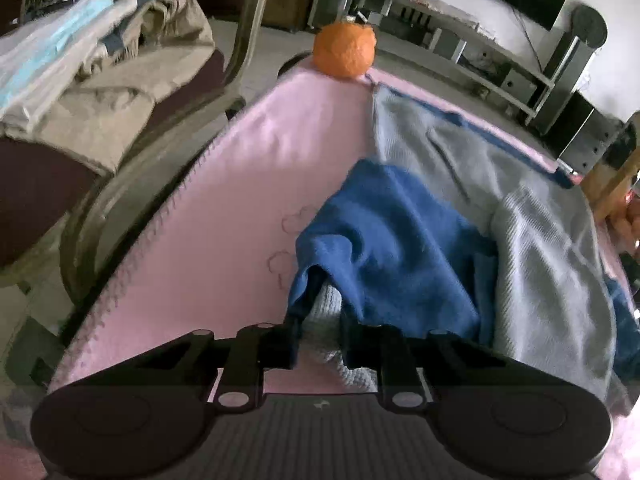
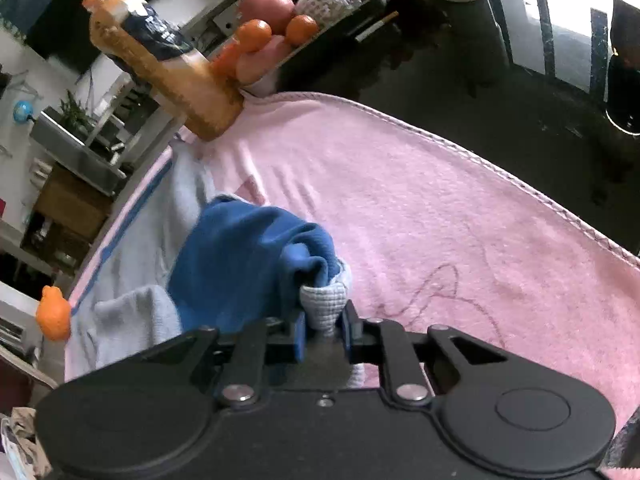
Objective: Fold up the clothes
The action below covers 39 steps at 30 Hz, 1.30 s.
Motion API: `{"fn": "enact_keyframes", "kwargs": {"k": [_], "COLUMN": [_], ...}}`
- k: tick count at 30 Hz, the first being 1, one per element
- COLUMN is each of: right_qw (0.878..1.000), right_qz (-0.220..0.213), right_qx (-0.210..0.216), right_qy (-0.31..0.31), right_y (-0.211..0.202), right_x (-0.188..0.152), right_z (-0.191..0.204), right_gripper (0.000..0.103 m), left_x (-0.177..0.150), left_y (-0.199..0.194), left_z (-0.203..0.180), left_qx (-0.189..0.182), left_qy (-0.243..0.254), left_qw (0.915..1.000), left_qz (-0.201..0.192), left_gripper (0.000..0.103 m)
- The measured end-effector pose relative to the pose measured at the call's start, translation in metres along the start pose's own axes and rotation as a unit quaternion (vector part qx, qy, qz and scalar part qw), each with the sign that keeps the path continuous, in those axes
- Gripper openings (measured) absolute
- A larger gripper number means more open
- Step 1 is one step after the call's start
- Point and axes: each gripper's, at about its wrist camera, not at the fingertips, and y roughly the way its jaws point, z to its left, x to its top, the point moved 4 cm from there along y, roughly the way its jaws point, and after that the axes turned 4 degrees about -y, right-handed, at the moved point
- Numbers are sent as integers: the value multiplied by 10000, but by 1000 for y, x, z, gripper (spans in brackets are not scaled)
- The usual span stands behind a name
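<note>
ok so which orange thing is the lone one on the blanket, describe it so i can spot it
Start from the pink blanket covering the table. Follow it to its far corner, past the grey and blue garment. The single orange sits there alone, unlike the oranges piled with other fruit on the tray beside the orange bottle.

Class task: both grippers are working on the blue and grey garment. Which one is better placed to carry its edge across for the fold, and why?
Probably the right gripper: it is visibly shut on a bunched edge of the garment. The left gripper also straddles fabric, but its grip looks less certain.
</note>
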Motion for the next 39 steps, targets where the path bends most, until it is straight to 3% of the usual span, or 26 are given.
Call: {"fn": "enact_keyframes", "kwargs": {"k": [6, 10, 13, 16, 18, 20, 21, 23, 24, 26, 27, 29, 30, 32, 34, 35, 37, 39], "right_qw": [9953, 9945, 9937, 9957, 9977, 9982, 9982, 9990, 9991, 9979, 9969, 9942, 9924, 9903, 9909, 9921, 9927, 9935], "right_qz": [65, -44, -136, -143, 116, 401, 410, 266, 219, 210, 205, 195, 190, 392, 559, 591, 654, 786], "right_qx": [821, 1039, 1106, 834, 472, 10, -184, -170, -130, 58, 153, 342, 436, 579, 553, 401, -214, -325], "right_qy": [504, 129, -122, -366, -463, -454, -407, -313, -335, -604, -738, -1005, -1139, -1199, -1095, -1034, -988, -754], "right_y": [-48, -90, -112, -107, -83, -61, -60, -71, -74, -75, -75, -76, -76, -60, -39, -29, -16, -12], "right_x": [23, 27, 19, 2, -12, -24, -27, -25, -25, -26, -26, -27, -27, -34, -42, -43, -43, -40], "right_z": [32, 63, 67, 50, 30, 10, 3, 0, 1, 15, 22, 36, 42, 48, 46, 41, 27, 21], "right_gripper": [15, 15, 15, 16, 21, 25, 28, 37, 48, 52, 49, 26, 8, 7, 7, 7, 6, 3], "left_x": [44, 58, 49, 23, -3, -23, -28, -29, -27, -22, -21, -28, -33, -43, -54, -55, -52, -45], "left_y": [-56, -92, -96, -66, -38, -27, -31, -44, -52, -64, -68, -61, -52, -32, -12, -6, -6, -8], "left_z": [-20, -24, -13, 6, 21, 36, 42, 45, 44, 32, 22, 0, -7, -20, -23, -21, -15, -12], "left_qx": [-484, -536, -397, -33, 498, 921, 964, 843, 740, 603, 532, 341, 281, 204, 352, 473, 515, 511], "left_qy": [-90, -3, 55, 97, 113, 58, 6, -62, -89, 173, 394, 901, 1061, 1347, 1496, 1498, 1371, 1274], "left_qw": [9983, 9969, 9975, 9998, 9982, 9939, 9934, 9954, 9967, 9980, 9977, 9953, 9940, 9904, 9867, 9856, 9870, 9883], "left_qz": [-304, -582, -579, -165, 312, 601, 624, 445, 308, -15, -147, -133, -15, 231, 522, 619, 668, 670], "left_gripper": [18, 18, 18, 24, 24, 16, 18, 22, 23, 23, 23, 23, 23, 23, 23, 28, 28, 25]}}
